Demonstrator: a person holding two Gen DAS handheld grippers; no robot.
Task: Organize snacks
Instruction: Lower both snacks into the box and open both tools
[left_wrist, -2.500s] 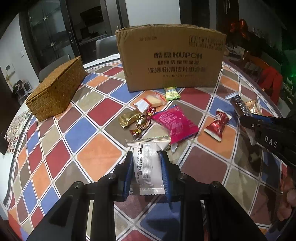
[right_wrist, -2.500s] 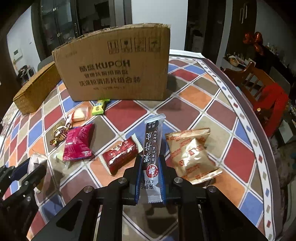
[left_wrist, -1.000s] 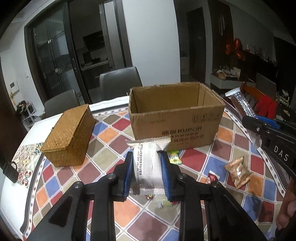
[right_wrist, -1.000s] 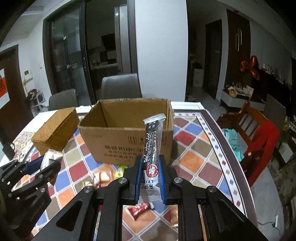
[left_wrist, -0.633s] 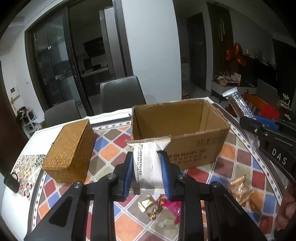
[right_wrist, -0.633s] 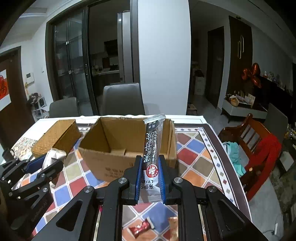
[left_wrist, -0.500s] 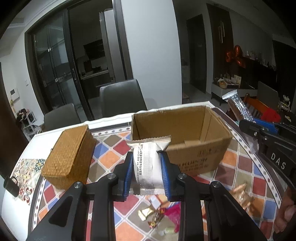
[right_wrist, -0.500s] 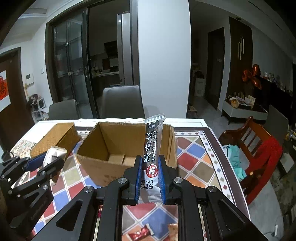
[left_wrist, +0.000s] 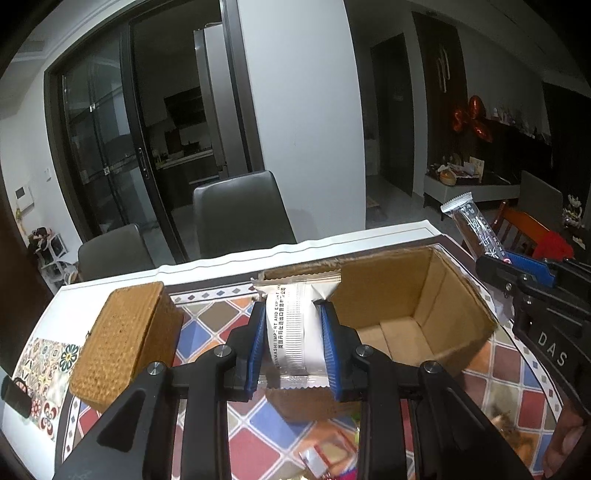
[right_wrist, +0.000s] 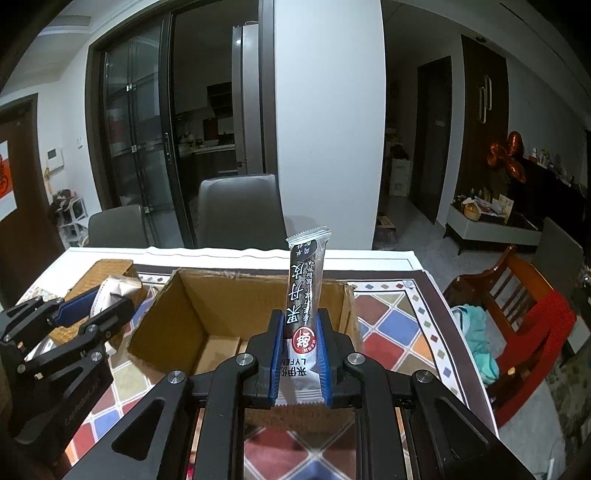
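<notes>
My left gripper (left_wrist: 293, 314) is shut on a white snack packet (left_wrist: 293, 332), held above the near left rim of the open cardboard box (left_wrist: 417, 295). My right gripper (right_wrist: 298, 317) is shut on a long black snack bar (right_wrist: 304, 291), held upright over the box's near rim (right_wrist: 166, 354). The box interior looks empty of snacks. The right gripper with its bar (left_wrist: 476, 232) shows at the right of the left wrist view. The left gripper with its packet (right_wrist: 110, 295) shows at the left of the right wrist view.
A woven wicker box (left_wrist: 125, 336) stands left of the cardboard box on the checkered table (left_wrist: 207, 325). Loose snacks (left_wrist: 325, 458) lie on the table below the grippers. Grey chairs (left_wrist: 240, 214) stand behind the table, a wooden chair (right_wrist: 524, 314) at its right.
Both grippers have risen from the table with their snacks and moved forward, so the box's open top now lies just beneath and ahead of them.
</notes>
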